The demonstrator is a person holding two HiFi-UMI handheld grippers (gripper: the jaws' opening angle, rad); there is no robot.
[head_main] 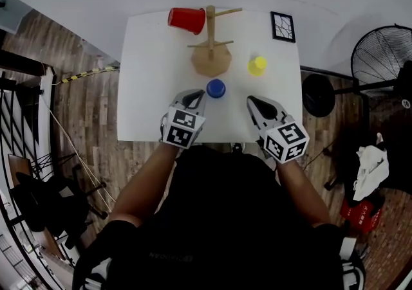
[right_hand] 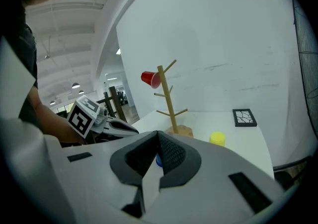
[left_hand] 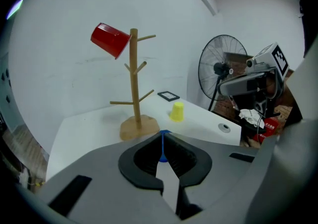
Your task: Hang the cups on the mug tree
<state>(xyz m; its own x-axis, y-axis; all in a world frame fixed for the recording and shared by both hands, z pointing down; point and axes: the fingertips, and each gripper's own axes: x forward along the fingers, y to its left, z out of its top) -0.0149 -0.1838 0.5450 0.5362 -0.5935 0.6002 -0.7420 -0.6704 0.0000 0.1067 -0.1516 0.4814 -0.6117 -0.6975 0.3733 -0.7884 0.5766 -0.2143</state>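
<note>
Two closed tools sit low over the white table (head_main: 148, 89): the left gripper (head_main: 196, 97) pinches the small blue plastic cup (head_main: 215, 88) by its wall, and the right gripper (head_main: 252, 100) is pressed together, empty.

Bare forearms (head_main: 147, 182) stretched forward, side by side. Left grey two-jaw tongs (head_main: 201, 94) angled down — jaws pinched on the rim of a small blue plastic cup (head_main: 215, 88). Right grey two-jaw tongs (head_main: 251, 99) — jaws together, nothing between.
</note>
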